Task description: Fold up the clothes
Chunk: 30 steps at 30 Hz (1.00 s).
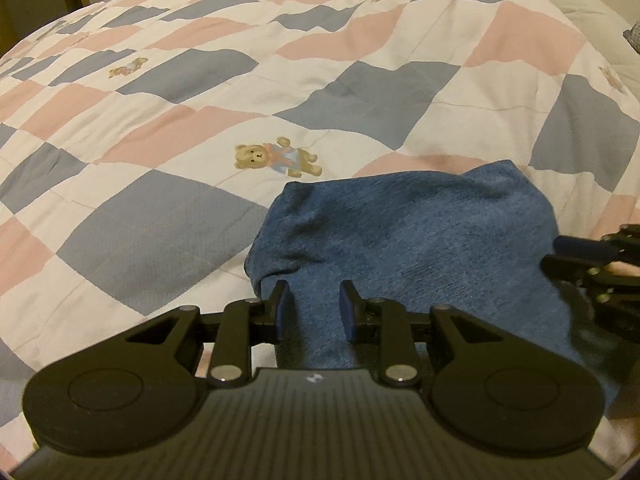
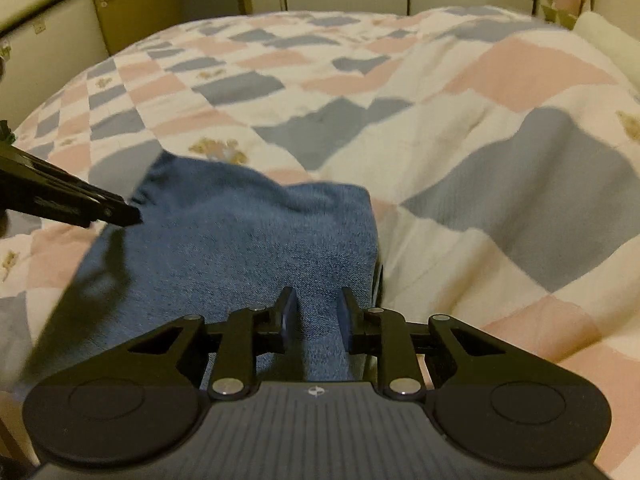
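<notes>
Blue denim garment point(image 1: 400, 240) is seen nearest, spread on bed w/ checked quilt point(image 1: 160, 100). Left tool point(image 1: 314, 304) is held open over its near-left edge; right tool point(image 2: 314, 312) is held open over its near-right edge, fabric visible btwn fingers, none gripped.

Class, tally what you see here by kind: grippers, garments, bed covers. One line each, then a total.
Grippers: 2, left gripper and right gripper
Garments: 1, blue garment
Bed covers: 1, checked quilt
Total: 4
</notes>
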{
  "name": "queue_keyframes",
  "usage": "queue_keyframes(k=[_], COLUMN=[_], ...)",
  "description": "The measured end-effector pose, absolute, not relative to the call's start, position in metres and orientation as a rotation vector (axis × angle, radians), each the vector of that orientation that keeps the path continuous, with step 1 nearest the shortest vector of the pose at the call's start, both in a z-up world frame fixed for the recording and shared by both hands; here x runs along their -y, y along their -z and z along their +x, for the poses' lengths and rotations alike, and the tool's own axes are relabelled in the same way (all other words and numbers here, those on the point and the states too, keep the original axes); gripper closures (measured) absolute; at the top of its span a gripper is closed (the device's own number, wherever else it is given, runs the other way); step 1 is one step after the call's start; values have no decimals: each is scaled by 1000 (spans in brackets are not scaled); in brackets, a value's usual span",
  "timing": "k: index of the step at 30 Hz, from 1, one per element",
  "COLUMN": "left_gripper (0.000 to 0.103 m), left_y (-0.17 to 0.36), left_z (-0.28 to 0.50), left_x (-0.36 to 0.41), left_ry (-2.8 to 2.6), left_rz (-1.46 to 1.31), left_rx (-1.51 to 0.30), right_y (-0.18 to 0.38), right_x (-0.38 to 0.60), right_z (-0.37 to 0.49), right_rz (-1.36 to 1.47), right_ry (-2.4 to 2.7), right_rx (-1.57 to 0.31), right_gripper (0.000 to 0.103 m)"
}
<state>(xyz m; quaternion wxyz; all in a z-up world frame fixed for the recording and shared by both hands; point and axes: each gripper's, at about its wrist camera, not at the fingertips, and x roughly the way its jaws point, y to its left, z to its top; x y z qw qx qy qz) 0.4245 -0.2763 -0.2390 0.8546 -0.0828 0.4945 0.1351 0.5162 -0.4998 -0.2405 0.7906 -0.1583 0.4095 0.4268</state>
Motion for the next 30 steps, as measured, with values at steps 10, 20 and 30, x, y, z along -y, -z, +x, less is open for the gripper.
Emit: queue_keyframes(k=[10, 20, 30], left_gripper=[79, 79, 78], left_y=[234, 226, 245], left_z=[419, 346, 336], left_x=[278, 309, 337], left_ry=[-316, -251, -226], left_rz=[-163, -206, -170], left_rx=[-1073, -1086, -1119], right_y=[224, 210, 240], right_x=[513, 571, 552], right_z=[513, 457, 477], right_rz=[-276, -272, -331], right_ry=[-942, -987, -968], right_rx=[-881, -946, -1003], right_gripper=[79, 79, 80])
